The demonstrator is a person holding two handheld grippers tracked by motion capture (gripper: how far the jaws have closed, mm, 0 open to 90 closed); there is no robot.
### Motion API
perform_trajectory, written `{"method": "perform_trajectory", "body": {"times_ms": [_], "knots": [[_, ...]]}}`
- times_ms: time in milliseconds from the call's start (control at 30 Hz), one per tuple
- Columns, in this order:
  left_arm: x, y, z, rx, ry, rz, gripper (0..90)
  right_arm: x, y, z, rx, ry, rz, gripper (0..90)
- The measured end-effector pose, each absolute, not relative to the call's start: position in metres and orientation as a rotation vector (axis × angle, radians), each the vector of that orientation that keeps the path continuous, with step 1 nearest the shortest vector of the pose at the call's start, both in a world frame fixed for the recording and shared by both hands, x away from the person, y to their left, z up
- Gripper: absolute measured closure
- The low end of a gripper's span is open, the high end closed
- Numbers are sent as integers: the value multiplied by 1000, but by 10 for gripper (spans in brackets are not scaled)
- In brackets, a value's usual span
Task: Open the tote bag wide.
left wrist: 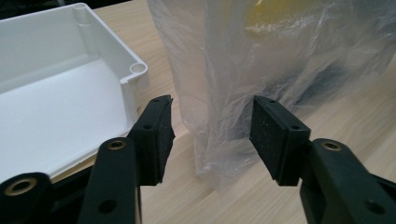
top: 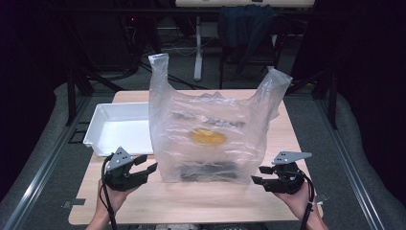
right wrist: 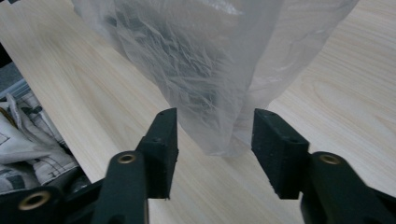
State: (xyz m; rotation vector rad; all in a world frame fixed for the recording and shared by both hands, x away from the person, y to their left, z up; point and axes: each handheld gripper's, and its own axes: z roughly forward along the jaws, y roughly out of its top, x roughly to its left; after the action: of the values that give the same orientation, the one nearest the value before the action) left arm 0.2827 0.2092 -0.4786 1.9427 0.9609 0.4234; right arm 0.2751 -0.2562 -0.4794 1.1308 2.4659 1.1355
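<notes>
Left gripper [top: 142,165]: held low over the near left part of the table [top: 201,201], jaws spread wide and holding nothing. In the left gripper view the bag's near bottom corner lies between the two pads without touching either, a placing that suggests a pinch on that corner is being lined up.

Right gripper [top: 261,175]: mirror position at the near right, jaws likewise wide apart and empty. In the right gripper view the opposite bottom corner of the bag sits in the gap, just short of the pads. The paired stance, one gripper per corner, reads as preparation to take the bag from both sides at its base.

Plastic bag [top: 210,129]: clear, thin, handled type, standing upright at the middle of the table between the two grippers. It keeps its shape because its contents weigh the base down; both handles [top: 159,64] stick up, leaving the mouth open at the top.

Contents: an orange-yellow item [top: 208,137] at mid-height and a dark item [top: 210,170] at the bottom, both blurred by the film; their kind cannot be told.

White tray [top: 103,112]: shallow, empty, on the far left of the table, just beside the bag; probably set there to receive what the bag holds.
</notes>
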Motion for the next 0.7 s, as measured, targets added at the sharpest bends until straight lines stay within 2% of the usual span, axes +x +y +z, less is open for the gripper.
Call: {"method": "perform_trajectory", "body": {"times_ms": [33,67,100,233,267,433,700], "knots": [[287,207,-481,1959,945,394,564,276,-255,-479,1140,2458,1133,658],[287,207,-481,1959,945,394,600,276,-255,-479,1140,2458,1133,658],[288,205,-482,1969,934,385,600,277,-254,-479,1153,2462,1124,726],[294,197,-486,2007,900,365,688,279,-252,-482,1176,2463,1136,842],[295,195,-488,2015,903,363,738,281,-250,-483,1167,2465,1136,869],[300,194,-493,2031,917,368,795,287,-244,-487,1180,2484,1108,898],[309,194,-507,2090,947,305,805,297,-233,-494,1206,2532,1050,900]]}}
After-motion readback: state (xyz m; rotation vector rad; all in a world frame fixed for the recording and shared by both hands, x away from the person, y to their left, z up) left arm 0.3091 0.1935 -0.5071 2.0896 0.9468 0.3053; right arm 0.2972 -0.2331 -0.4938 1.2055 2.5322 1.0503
